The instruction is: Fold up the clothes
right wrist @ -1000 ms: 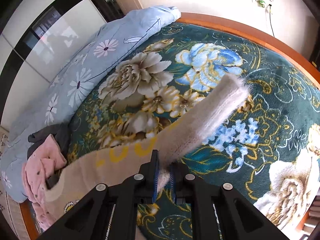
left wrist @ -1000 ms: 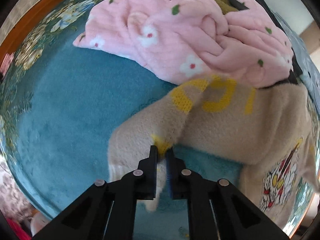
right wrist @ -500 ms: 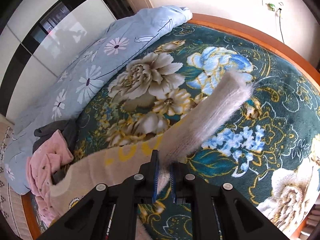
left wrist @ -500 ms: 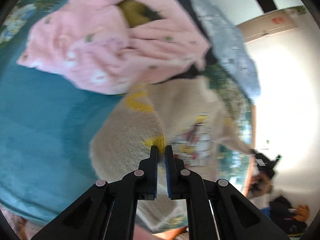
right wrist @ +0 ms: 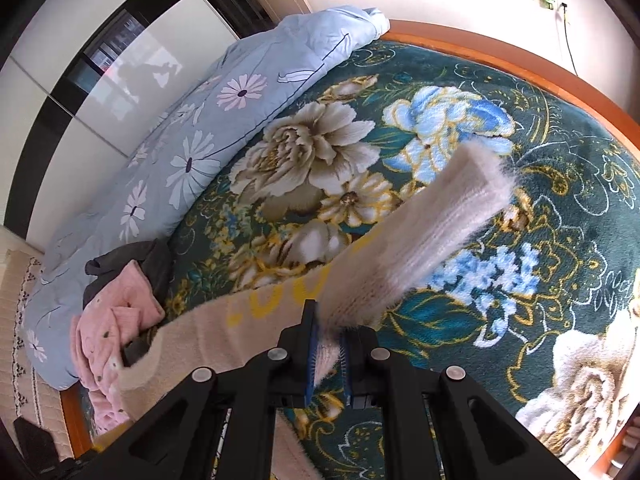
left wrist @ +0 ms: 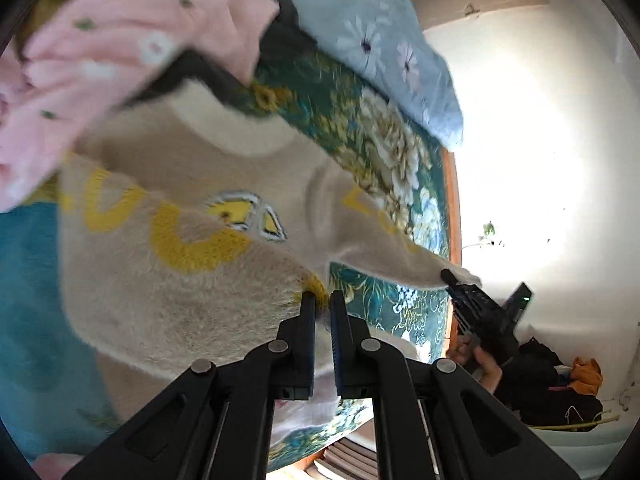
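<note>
A fuzzy beige sweater [left wrist: 180, 280] with yellow letters is held up over the bed, spread between both grippers. My left gripper [left wrist: 323, 300] is shut on one sleeve near its yellow-trimmed cuff. My right gripper [right wrist: 326, 320] is shut on the other sleeve, whose ribbed cuff [right wrist: 460, 208] sticks up past the fingers. The right gripper also shows in the left wrist view [left wrist: 452, 280], holding the far sleeve end. The sweater body [right wrist: 192, 344] trails left in the right wrist view.
A pink flowered garment [left wrist: 100, 48] and a dark garment [right wrist: 132, 256] lie piled by the sweater. A light blue floral quilt [right wrist: 208, 128] runs along the far side of the bed. The bed has a dark green flowered blanket [right wrist: 540, 240] and a wooden rim [right wrist: 520, 56].
My left gripper has lifted and swung right with its sleeve, so the view now reaches the wall and the right gripper. The right gripper has shifted slightly, still holding its sleeve.
</note>
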`<state>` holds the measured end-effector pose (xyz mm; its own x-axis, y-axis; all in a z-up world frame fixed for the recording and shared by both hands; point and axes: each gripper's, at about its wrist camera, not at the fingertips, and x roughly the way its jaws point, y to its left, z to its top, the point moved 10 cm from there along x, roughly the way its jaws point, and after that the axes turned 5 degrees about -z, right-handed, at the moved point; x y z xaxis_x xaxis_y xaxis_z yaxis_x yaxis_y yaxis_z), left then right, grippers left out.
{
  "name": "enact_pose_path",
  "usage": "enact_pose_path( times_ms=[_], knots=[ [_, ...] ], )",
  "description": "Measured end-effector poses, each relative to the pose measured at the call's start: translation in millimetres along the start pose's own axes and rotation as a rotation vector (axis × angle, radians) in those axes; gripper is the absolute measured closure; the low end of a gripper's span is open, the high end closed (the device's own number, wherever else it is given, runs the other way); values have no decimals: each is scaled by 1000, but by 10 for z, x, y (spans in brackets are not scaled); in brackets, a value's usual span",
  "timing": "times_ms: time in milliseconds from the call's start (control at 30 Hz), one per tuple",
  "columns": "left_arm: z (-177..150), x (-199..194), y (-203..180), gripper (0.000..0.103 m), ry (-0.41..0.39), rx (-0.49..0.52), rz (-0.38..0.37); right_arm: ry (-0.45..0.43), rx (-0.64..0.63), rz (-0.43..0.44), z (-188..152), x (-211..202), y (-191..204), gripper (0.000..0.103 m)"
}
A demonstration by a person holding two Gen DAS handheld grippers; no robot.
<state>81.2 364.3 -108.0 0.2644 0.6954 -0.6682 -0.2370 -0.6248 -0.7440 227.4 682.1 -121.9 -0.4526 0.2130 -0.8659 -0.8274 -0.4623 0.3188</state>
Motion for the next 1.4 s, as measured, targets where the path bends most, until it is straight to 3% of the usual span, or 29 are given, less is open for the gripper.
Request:
enact_pose_path(
  times_ms=[133, 233, 300, 333, 367, 467, 533, 733, 867, 1000, 1167, 1400],
  knots=[
    [26, 389, 54, 96, 16, -60, 13, -2, -25, -5, -24, -14, 19, 92],
    [90, 490, 49, 95, -13, -124, -65, 1, -31, -8, -50, -9, 2, 92],
    [114, 483, 20, 84, -34, -142, -109, 3, -35, -10, -67, -4, -13, 92],
    [109, 464, 23, 67, -40, -141, -111, 4, -36, -11, -75, -2, -21, 92],
    [101, 433, 22, 58, -44, -133, -108, 5, -38, -13, -84, 1, -28, 92],
    [30, 205, -9, 58, -72, -62, -111, 11, -32, -21, -97, 33, -73, 92],
    [-26, -48, 71, 57, -138, -19, -83, 7, -21, -25, -96, 51, -101, 92],
    [-225, -797, 584, 56, -372, 43, 133, -44, -26, -25, -9, -11, 13, 92],
    [-454, -1150, 950, 51, -476, -13, 170, -121, -93, 38, 97, -259, 501, 92],
    [-628, -1229, 1286, 51, -509, -127, 145, -177, -237, 133, -33, -496, 1232, 93],
    [-798, -1133, 1476, 51, -491, -171, 142, -197, -476, 190, -522, -551, 2149, 93],
    [-903, -1111, 1516, 51, -490, -176, 135, -133, -735, 159, -1410, -189, 2909, 93]
  ],
)
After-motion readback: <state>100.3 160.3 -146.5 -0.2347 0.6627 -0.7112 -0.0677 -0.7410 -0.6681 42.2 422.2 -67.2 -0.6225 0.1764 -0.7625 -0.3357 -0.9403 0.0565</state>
